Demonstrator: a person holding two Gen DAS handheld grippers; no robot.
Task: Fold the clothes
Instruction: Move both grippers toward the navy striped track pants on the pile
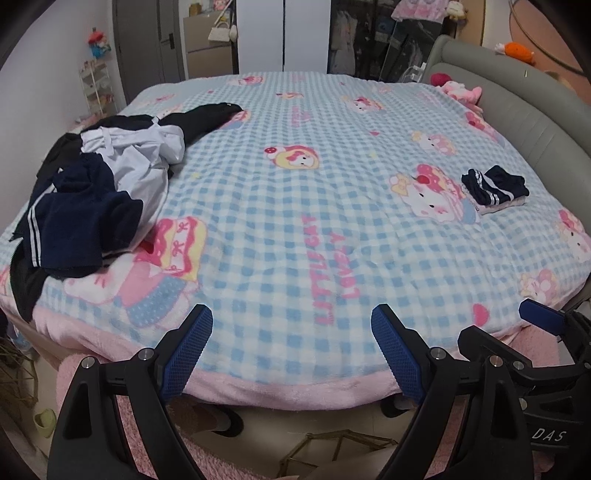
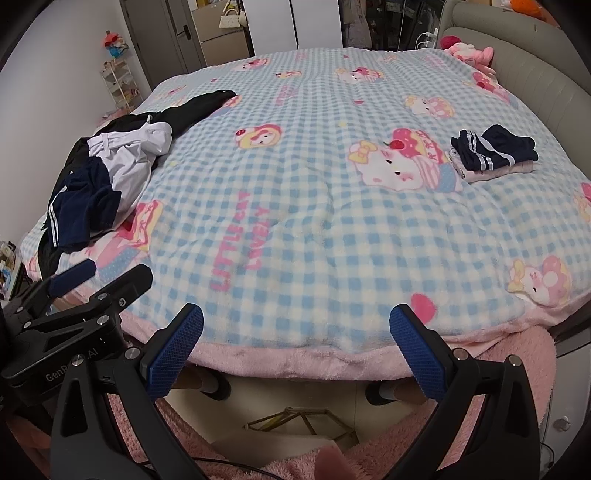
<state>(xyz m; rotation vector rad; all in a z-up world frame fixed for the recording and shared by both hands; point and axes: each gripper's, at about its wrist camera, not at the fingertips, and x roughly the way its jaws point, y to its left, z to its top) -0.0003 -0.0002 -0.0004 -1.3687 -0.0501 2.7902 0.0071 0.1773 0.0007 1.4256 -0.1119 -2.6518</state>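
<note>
A heap of unfolded clothes [image 1: 99, 184] lies on the left of the bed: navy pieces with white stripes, a white garment and black ones. The same heap [image 2: 107, 173] shows in the right wrist view. A small folded stack [image 1: 495, 188], navy on top of pale pieces, rests on the right side, also seen as the stack [image 2: 495, 153]. My left gripper [image 1: 291, 350] hangs open over the bed's near edge, holding nothing. My right gripper [image 2: 295, 347] is open too, beside it and also empty. Each gripper appears at the edge of the other's view.
The bed carries a blue-checked cartoon blanket [image 1: 295, 229] with a pink border. A grey padded headboard [image 1: 535, 122] runs along the right, with pink plush toys [image 1: 461, 90] by it. Wardrobe doors [image 1: 284, 35] and a small shelf [image 1: 98, 88] stand beyond. Pink rug and feet lie below.
</note>
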